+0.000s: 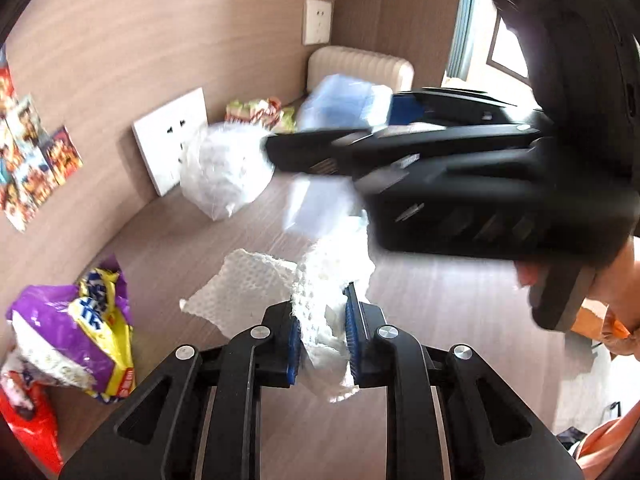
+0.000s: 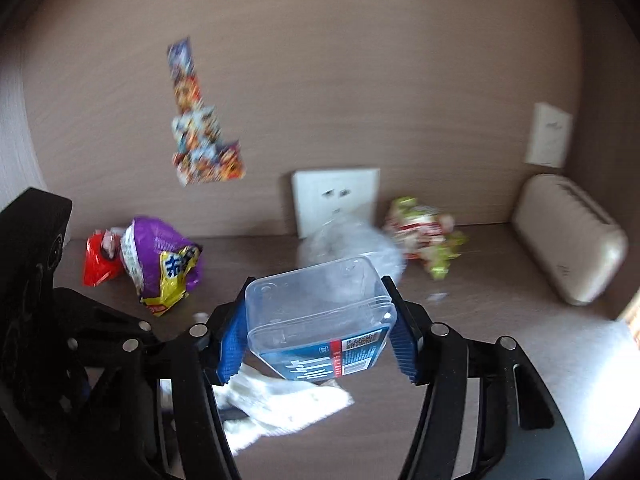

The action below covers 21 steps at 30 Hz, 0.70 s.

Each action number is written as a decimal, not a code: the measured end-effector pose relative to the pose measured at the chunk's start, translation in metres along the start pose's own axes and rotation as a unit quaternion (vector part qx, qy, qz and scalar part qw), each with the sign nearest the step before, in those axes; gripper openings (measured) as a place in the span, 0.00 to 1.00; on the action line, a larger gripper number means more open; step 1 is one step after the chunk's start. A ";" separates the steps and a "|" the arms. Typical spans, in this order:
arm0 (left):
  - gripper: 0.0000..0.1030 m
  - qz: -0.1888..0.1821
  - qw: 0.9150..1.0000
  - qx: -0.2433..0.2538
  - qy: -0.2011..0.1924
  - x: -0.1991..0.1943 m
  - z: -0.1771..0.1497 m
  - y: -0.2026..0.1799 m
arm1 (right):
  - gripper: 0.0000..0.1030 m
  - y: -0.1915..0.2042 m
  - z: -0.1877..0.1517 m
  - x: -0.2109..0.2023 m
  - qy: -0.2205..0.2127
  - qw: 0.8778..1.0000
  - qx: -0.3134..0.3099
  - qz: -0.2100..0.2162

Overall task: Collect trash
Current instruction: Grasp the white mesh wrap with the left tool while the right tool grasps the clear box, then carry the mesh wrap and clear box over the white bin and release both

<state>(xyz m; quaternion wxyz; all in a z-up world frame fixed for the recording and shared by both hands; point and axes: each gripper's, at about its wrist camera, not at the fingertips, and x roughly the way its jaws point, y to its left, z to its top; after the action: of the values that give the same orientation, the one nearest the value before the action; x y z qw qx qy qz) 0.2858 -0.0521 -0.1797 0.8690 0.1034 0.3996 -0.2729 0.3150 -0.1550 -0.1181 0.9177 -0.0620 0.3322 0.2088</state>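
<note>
My right gripper (image 2: 320,332) clamps a clear box (image 2: 320,312) (nothing visible inside, blue label on its underside) above the desk (image 2: 500,360). My left gripper (image 1: 322,336) is clenched on a white paper towel (image 1: 320,280), lifted off the desk.

Left gripper (image 1: 322,332) clamped, right gripper (image 2: 320,336) gripping
</note>
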 end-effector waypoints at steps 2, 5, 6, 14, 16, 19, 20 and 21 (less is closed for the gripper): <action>0.17 -0.001 1.000 0.004 -0.008 -0.010 0.005 -0.008 | 0.59 -0.012 -0.001 -0.023 -0.011 1.000 0.014 -0.019; 0.17 -0.014 1.000 0.014 -0.021 -0.023 0.012 -0.026 | 0.59 -0.027 -0.006 -0.064 -0.020 0.998 0.036 -0.046; 0.17 -0.019 0.999 0.020 -0.025 -0.026 0.015 -0.034 | 0.59 -0.031 -0.010 -0.077 -0.023 0.997 0.041 -0.057; 0.17 -0.081 0.993 0.079 -0.034 -0.024 0.032 -0.137 | 0.59 -0.056 -0.060 -0.178 -0.019 0.988 0.071 -0.137; 0.17 -0.101 0.990 0.094 -0.032 -0.021 0.033 -0.168 | 0.59 -0.064 -0.077 -0.207 -0.018 0.984 0.082 -0.157; 0.17 -0.122 0.985 0.119 -0.026 -0.013 0.034 -0.214 | 0.59 -0.074 -0.100 -0.241 -0.013 0.977 0.097 -0.190; 0.17 -0.130 0.983 0.126 -0.023 -0.011 0.034 -0.229 | 0.59 -0.079 -0.109 -0.252 -0.011 0.974 0.106 -0.199; 0.17 -0.135 0.982 0.131 -0.021 -0.009 0.032 -0.241 | 0.59 -0.082 -0.115 -0.260 -0.010 0.972 0.112 -0.205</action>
<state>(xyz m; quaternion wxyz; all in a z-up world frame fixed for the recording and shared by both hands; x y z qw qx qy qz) 0.1673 -0.2611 -0.1420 0.8110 0.1560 0.3522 -0.4403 0.1031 -0.3475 -0.0440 0.9452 -0.0234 0.3248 -0.0215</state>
